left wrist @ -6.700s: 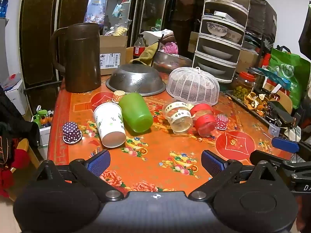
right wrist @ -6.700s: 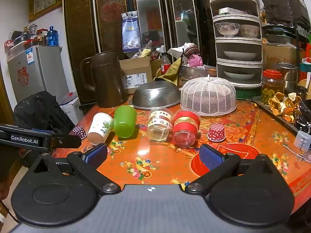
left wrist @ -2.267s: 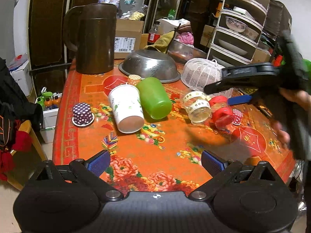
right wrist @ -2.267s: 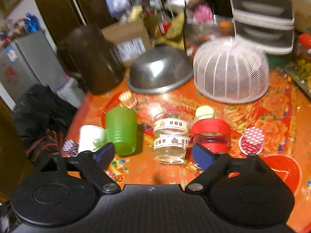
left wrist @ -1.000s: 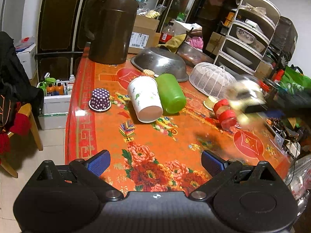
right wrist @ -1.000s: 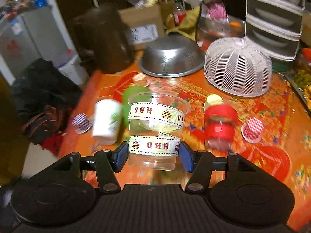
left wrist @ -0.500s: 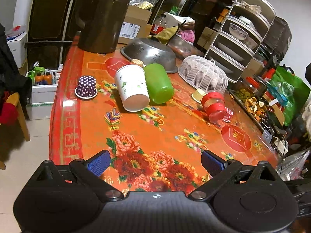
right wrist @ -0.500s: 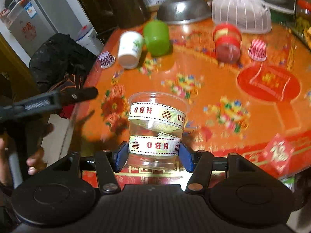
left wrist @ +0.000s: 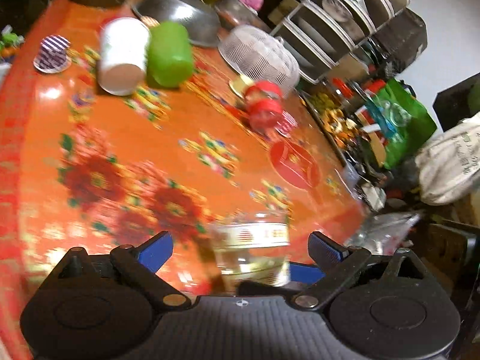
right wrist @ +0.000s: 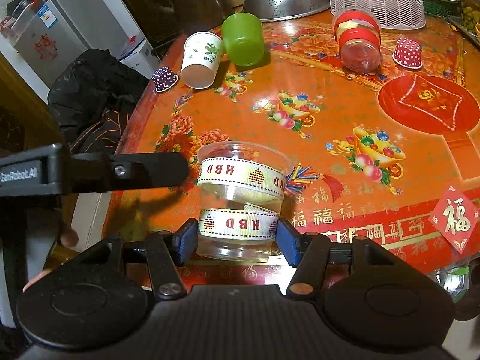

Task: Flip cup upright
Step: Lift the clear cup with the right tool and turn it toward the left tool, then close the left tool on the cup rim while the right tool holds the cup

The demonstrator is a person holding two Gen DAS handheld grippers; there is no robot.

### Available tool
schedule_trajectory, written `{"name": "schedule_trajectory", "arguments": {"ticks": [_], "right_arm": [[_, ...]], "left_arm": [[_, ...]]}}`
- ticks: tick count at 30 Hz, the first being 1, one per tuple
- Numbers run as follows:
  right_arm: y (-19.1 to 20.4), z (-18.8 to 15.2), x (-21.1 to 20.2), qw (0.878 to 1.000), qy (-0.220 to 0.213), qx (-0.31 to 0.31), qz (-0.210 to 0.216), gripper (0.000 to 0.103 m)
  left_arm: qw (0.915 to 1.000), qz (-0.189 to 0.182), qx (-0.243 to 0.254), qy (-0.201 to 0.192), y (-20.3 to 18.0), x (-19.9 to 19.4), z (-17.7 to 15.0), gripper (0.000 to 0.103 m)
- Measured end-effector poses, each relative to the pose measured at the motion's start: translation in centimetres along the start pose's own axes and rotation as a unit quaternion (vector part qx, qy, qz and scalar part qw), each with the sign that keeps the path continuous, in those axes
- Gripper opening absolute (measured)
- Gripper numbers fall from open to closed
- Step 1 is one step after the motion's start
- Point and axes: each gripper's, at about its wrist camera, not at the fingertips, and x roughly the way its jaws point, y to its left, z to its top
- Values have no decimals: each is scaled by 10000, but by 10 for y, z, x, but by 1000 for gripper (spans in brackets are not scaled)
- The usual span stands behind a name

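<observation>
Clear plastic cup [right wrist: 241,198] with two "HBD" ribbon bands: held upright, mouth up, long axis vertical, at the near edge of the desk [right wrist: 345,114]. Whether its base touches the surface cannot be told.

Right claw [right wrist: 237,237]: clenched on the cup's lower band, one blue pad on each side of the wall.

Left claw [left wrist: 240,247]: fingers spread wide, gripping nothing; the cup sits between and just ahead of them in its motion-blurred view. From the right wrist view its black body reaches in from the left, tip just beside the cup's upper band.

Ahead of the right claw, well apart:
- White paper cup [right wrist: 201,60], on its side, mouth toward the claw.
- Green cup [right wrist: 243,39], on its side, just right of the white one.
- Red-banded clear jar [right wrist: 358,42], on its side, ahead and to the right.
- Red polka-dot paper cup [right wrist: 407,54], mouth down, beside the jar.
- Purple polka-dot paper cup [right wrist: 164,79], at the left edge.
- Steel colander [right wrist: 285,0] and white mesh food cover [right wrist: 378,0], both inverted, at the far side.
</observation>
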Motion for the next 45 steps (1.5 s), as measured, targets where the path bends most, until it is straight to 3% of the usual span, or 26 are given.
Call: {"name": "schedule_trajectory", "arguments": {"ticks": [7, 17, 19, 27, 35, 37, 39, 45], "right_arm": [[-2, -3, 0, 10000, -30, 1, 70, 58], [-4, -3, 0, 9999, -31, -21, 166, 58], [-5, -3, -1, 9999, -36, -28, 165, 58], [-4, -5, -2, 9998, -17, -55, 185, 59], [-5, -4, -1, 9998, -7, -78, 201, 61], [-5, -4, -3, 9998, -11, -130, 168, 68], [-8, -4, -10, 9997, -113, -130, 186, 84], [-34, -10, -41, 9965, -701, 163, 424, 98]], "left_arm": [[9992, 33, -272, 278, -9, 27, 2, 89], [9980, 467, -42, 430, -24, 39, 5, 82], [9974, 562, -7, 444, -25, 41, 6, 77], [9952, 821, 106, 530, -30, 47, 7, 75], [9948, 849, 128, 544, -31, 46, 6, 73], [9942, 904, 199, 543, -33, 46, 5, 72], [9942, 904, 212, 539, -33, 45, 4, 72], [9946, 888, 249, 474, -30, 41, 6, 72]]}}
